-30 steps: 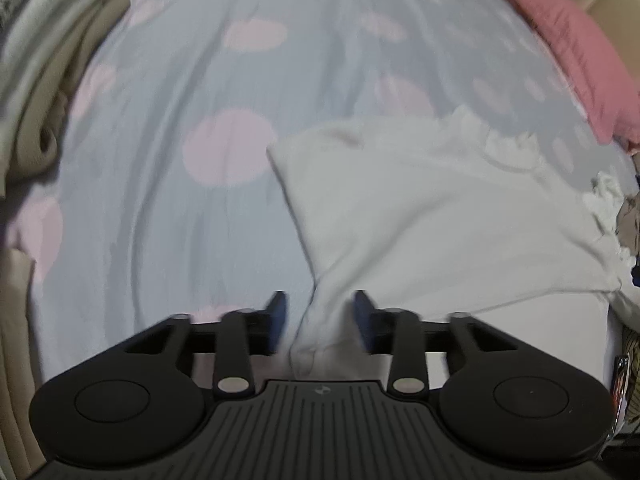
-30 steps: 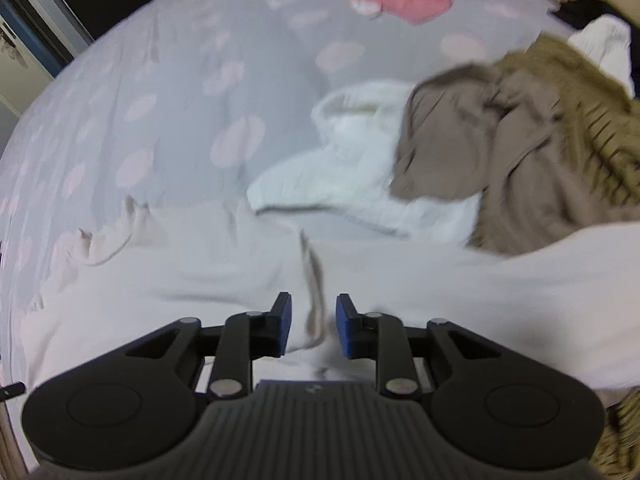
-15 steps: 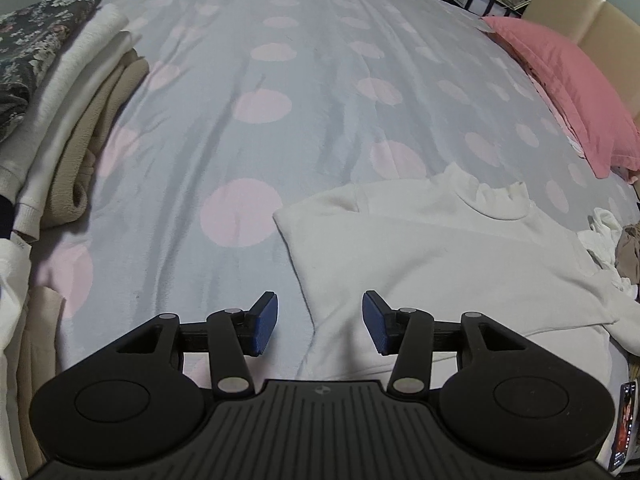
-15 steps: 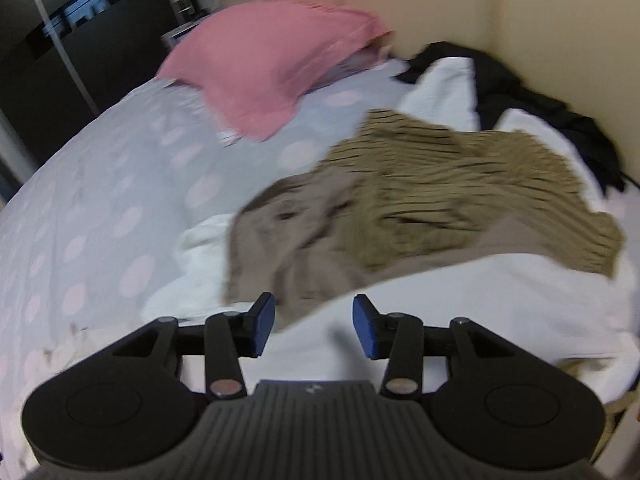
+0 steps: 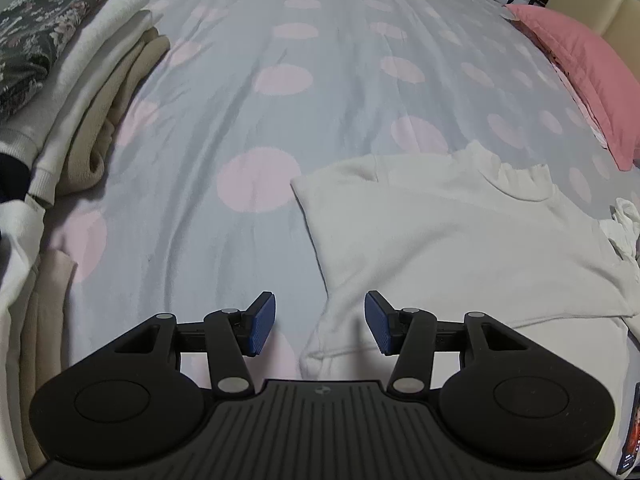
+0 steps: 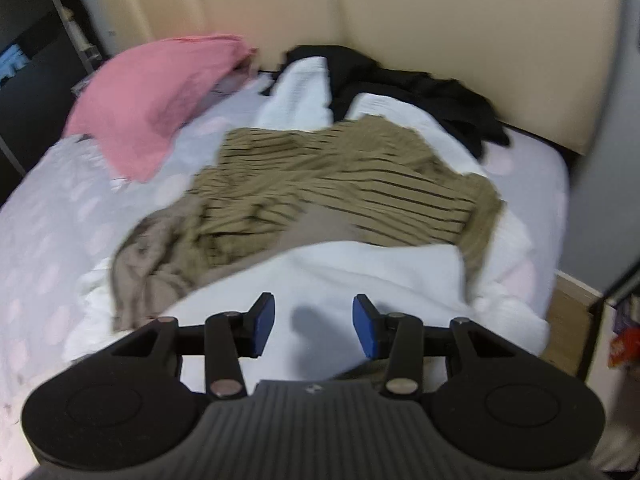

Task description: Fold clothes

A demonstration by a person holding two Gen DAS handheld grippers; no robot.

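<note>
White top [image 5: 460, 240] lies flat on the bed [image 5: 320, 80] — both claws part-open and empty. Left gripper [image 5: 320, 322] hovers over its near sleeve; right gripper [image 6: 314, 326] has just been opening. Pinch the cuff squarely, fold inward.

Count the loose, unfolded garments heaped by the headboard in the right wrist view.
4 at least: striped olive top on top, grey-brown garment lower left, black garment against the headboard, white knit beneath. More may be hidden underneath.

light: dim, soft shadows | left view: sharp | right view: motion-blurred | edges: fisheye-bent
</note>
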